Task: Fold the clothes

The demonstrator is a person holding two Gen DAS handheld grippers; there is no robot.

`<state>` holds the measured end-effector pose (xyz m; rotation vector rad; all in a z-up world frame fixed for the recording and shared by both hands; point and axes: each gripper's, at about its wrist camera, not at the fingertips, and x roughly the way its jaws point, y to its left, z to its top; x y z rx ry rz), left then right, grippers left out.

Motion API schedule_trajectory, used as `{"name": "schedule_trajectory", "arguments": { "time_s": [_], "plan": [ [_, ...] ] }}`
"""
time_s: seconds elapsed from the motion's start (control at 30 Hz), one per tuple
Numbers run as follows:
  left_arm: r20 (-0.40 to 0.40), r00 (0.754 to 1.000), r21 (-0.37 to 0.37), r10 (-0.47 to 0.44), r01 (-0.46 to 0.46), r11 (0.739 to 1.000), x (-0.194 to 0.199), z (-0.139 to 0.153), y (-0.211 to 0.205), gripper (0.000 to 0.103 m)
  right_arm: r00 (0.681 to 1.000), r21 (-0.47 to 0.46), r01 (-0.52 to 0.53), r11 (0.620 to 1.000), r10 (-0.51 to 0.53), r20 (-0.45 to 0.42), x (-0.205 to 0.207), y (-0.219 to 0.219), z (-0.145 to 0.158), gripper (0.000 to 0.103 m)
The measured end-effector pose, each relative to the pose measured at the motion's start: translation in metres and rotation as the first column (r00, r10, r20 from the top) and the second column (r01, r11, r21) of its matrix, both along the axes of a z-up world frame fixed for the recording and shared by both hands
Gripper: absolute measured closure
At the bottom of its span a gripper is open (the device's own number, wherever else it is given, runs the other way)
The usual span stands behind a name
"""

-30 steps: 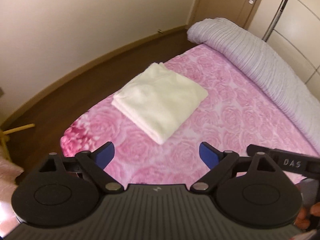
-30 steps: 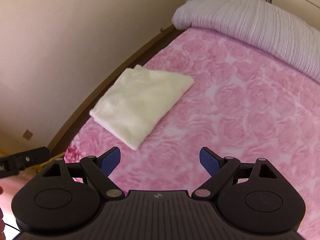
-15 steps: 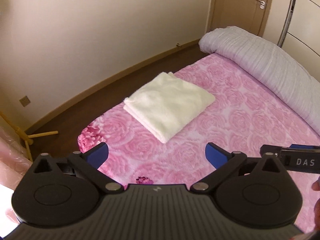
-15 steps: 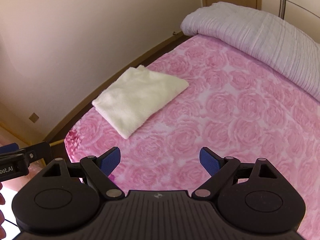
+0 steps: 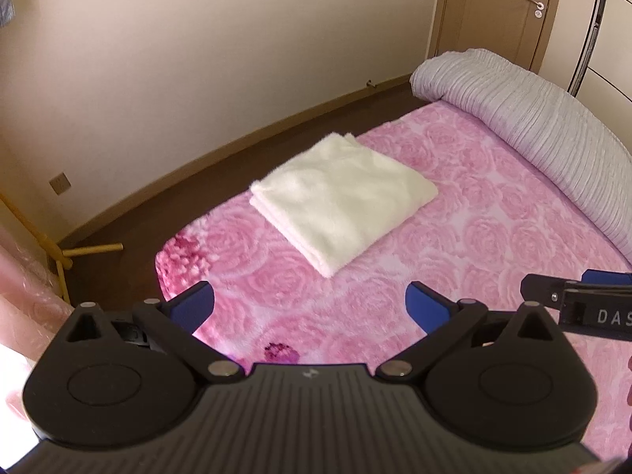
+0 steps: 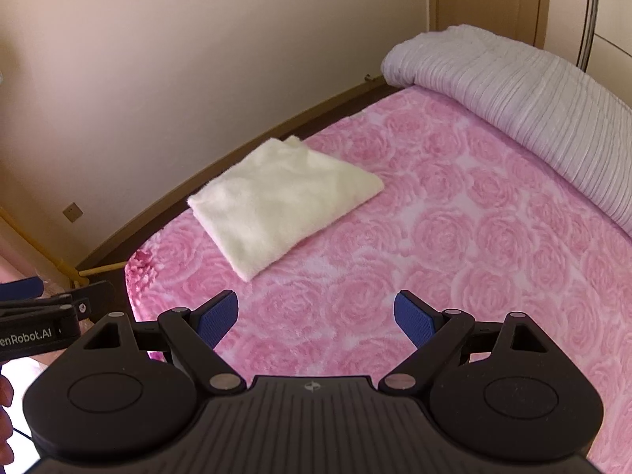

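A cream fluffy garment (image 5: 343,201) (image 6: 284,201) lies folded into a neat rectangle near the left edge of the bed, on the pink rose-patterned blanket (image 5: 474,237) (image 6: 474,245). My left gripper (image 5: 310,306) hovers open above the blanket, well short of the garment, with nothing between its blue pads. My right gripper (image 6: 316,316) is also open and empty, back from the garment. The right gripper's body (image 5: 584,304) shows at the right edge of the left wrist view, and the left gripper's body (image 6: 43,316) at the left edge of the right wrist view.
A rolled grey ribbed duvet (image 5: 533,130) (image 6: 513,94) lies along the far side of the bed. Dark floor (image 5: 197,185) runs between the bed and the cream wall. A wooden stand (image 5: 63,252) sits by the bed's left corner. A door (image 5: 513,8) is at the back.
Both grippers have pulled back from the folded garment, so it looks smaller and farther away. The left gripper's jaws have spread a little wider. The garment has not moved.
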<state>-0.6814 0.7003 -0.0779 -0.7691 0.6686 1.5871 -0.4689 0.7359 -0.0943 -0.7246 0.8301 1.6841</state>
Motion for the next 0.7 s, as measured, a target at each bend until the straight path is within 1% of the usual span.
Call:
{"name": "schedule_trajectory", "arguments": {
  "time_s": [0.17,0.27,0.37,0.53,0.7],
  "plan": [
    [0.002,1.000,-0.028,0.006,-0.006,1.000,0.000,-0.010,0.005,0.001,1.000,-0.015,0.015,1.000,-0.015,0.012,0.000,0.007,-0.007,0.014],
    [-0.002,1.000,-0.034,0.020,-0.020,0.999,-0.001,-0.012,0.007,0.001,0.999,-0.040,0.035,0.999,-0.035,-0.015,0.002,0.012,-0.010,0.014],
    [-0.010,1.000,-0.035,0.028,-0.029,0.999,-0.001,-0.014,0.011,0.001,0.999,-0.066,0.040,0.997,-0.042,-0.023,0.003,0.018,-0.011,0.014],
    [-0.016,0.999,-0.041,0.033,-0.033,0.999,0.002,-0.017,0.018,0.001,1.000,-0.078,0.013,0.997,-0.013,-0.003,-0.002,0.025,-0.014,0.014],
    [0.001,1.000,-0.066,0.028,-0.028,0.997,0.005,-0.022,0.025,0.001,0.999,-0.083,-0.024,0.996,0.025,0.022,-0.006,0.032,-0.020,0.014]
  ]
}}
